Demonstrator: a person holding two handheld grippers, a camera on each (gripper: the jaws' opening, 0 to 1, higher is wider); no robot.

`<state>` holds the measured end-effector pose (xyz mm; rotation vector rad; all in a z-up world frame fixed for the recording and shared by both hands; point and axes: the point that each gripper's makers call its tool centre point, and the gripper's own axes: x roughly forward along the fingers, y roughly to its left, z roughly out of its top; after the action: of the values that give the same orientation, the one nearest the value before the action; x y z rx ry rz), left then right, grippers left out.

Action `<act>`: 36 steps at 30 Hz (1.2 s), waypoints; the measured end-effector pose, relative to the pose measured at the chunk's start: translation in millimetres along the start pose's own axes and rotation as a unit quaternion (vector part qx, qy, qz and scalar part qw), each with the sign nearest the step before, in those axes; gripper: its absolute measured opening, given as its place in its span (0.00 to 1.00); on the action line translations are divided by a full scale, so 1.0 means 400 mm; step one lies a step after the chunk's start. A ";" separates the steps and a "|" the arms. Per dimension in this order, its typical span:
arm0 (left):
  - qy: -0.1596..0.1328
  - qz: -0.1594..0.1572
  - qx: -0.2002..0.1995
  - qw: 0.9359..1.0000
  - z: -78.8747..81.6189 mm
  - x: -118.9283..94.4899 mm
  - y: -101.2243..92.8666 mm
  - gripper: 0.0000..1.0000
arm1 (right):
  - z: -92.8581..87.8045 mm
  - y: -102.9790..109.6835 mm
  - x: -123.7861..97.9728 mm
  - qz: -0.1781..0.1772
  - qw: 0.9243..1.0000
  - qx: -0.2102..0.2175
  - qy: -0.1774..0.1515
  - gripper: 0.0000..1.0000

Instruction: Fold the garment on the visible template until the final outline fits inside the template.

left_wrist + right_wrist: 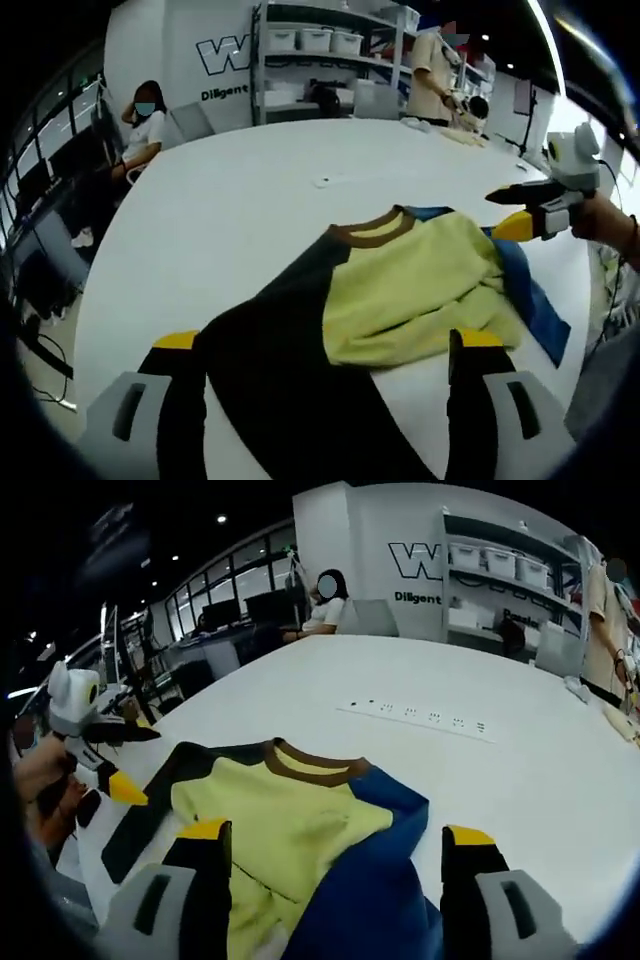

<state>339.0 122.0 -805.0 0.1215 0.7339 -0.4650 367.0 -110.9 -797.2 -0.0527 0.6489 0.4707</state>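
A shirt lies crumpled on the white table (pixel 230 200). It has a yellow front (pixel 410 290), a brown collar (pixel 375 230), a black side (pixel 270 370) and a blue sleeve (pixel 530 300). My left gripper (pixel 327 345) is open, its jaws wide apart over the black cloth. My right gripper (pixel 522 208), held by a hand, hovers open above the blue sleeve. In the right gripper view the yellow front (pixel 280 810) has the blue part (pixel 370 880) on its right and the black part (pixel 150 810) on its left. My right gripper (pixel 337 832) is open over the shirt. The left gripper (pixel 118 762) stands open beside the black part.
A white power strip (pixel 415 715) lies on the table beyond the shirt. A person (pixel 145 130) sits at the far side of the table. Shelves with white bins (pixel 320 50) stand behind, with another person (pixel 435 75) standing beside them. The table edge (pixel 95 330) runs close on the left.
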 end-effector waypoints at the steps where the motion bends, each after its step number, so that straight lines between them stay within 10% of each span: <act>1: 0.002 -0.005 -0.001 1.000 -0.004 -0.002 -0.008 0.99 | -0.004 -0.001 0.001 0.001 1.000 0.000 0.000 0.86; 18: 0.004 -0.083 -0.002 0.997 -0.072 -0.007 -0.229 0.94 | -0.120 0.052 -0.049 -0.003 1.000 0.000 0.020 0.72; 36: 0.007 -0.142 -0.026 0.990 -0.109 0.025 -0.415 0.51 | -0.172 0.004 -0.067 -0.063 0.998 -0.002 0.021 0.23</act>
<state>243.8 -18.1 -835.1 -0.0308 0.7797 -0.7157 308.6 -133.5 -836.0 -0.1065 0.6811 0.3508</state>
